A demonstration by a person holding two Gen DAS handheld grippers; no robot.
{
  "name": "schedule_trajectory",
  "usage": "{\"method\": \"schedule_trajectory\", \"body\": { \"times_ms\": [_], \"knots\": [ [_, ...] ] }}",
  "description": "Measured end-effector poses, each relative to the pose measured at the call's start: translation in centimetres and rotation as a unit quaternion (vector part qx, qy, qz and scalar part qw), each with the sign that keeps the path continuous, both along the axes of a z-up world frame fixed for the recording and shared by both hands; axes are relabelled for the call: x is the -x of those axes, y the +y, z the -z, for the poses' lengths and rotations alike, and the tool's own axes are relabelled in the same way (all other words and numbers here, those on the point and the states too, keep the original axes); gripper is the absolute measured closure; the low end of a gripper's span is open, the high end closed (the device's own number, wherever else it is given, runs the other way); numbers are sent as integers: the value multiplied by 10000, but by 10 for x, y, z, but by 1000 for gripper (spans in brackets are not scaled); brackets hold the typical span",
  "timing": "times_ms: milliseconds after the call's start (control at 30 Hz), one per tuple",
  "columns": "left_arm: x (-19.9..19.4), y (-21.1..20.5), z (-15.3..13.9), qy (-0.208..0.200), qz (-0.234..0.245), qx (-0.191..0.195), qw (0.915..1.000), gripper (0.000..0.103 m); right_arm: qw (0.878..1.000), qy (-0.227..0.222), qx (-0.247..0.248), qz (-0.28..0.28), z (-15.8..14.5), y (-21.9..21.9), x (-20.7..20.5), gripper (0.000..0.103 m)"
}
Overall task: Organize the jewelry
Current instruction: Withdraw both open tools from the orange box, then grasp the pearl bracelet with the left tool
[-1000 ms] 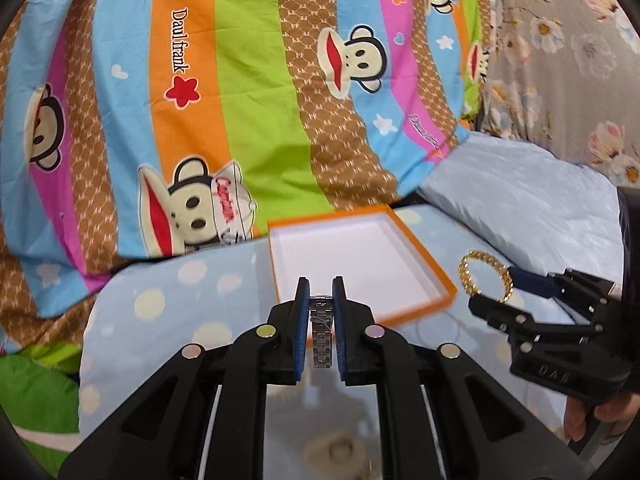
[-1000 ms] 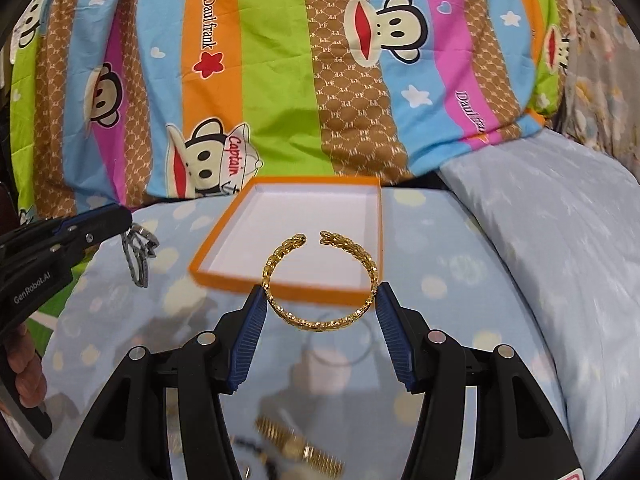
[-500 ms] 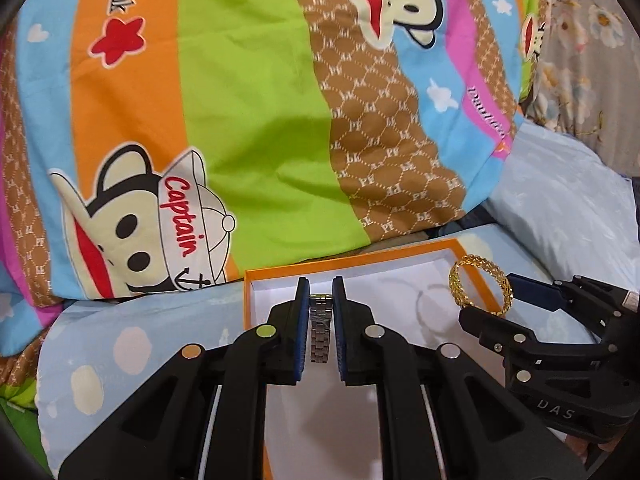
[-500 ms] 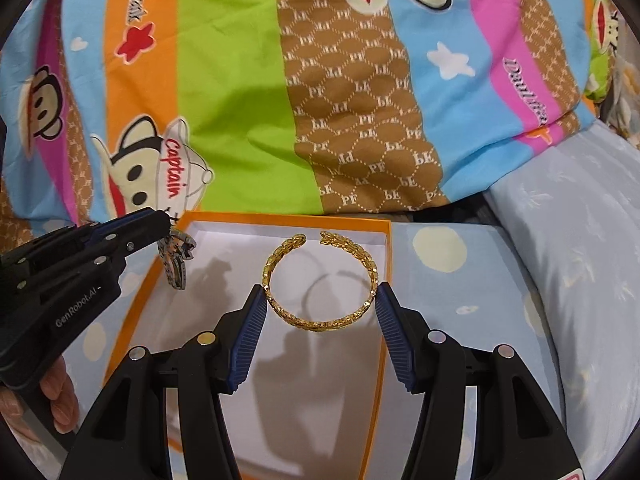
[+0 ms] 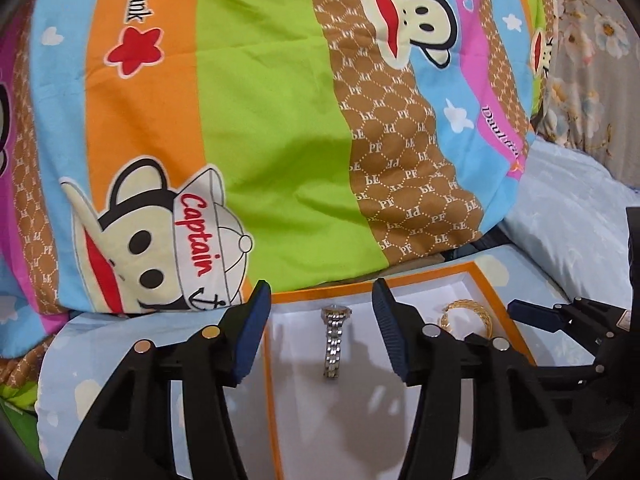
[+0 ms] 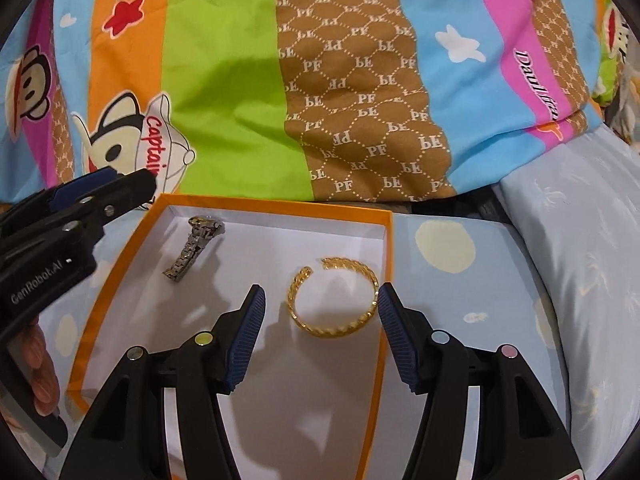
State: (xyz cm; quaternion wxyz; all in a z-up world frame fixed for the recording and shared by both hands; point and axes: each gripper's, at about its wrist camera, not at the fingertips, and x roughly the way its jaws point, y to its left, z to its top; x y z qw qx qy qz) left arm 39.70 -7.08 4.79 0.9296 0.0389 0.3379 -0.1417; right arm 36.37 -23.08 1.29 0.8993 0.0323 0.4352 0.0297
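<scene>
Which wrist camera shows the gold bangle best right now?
Right wrist: the gold bangle lies whole in the orange box, its opening visible, between the open right gripper fingers. Left wrist shows only its upper arc behind a finger.

Shiny metal watch, glossy gold bangle, seemingly matt cardboard box.

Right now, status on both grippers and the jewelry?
Left gripper open, empty; right gripper open, empty. Silver watch and gold bangle both lying in the orange box, apart. Nothing in the way.
</scene>
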Motion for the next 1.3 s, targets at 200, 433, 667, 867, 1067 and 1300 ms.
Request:
{"method": "schedule_trajectory", "body": {
  "times_ms": [200,433,667,867,1067,1300],
  "knots": [
    [56,44,-13,-33,-138,186,9997,48,9994,-330,-108,55,-24,-13,68,44],
    [143,99,5,332,-302,264,9986,46,9985,-414,-312,170,-29,-17,171,43],
    [224,110,26,492,-182,226,9984,46,9981,-478,-221,333,-13,-1,259,43],
    [275,99,45,720,88,337,9968,40,9980,-401,-307,377,6,14,303,43],
    [307,85,58,860,316,298,9953,37,9983,-261,-381,344,21,24,317,43],
    [314,75,67,989,416,154,9941,38,9985,-292,-332,313,22,27,317,43]
  ]
}}
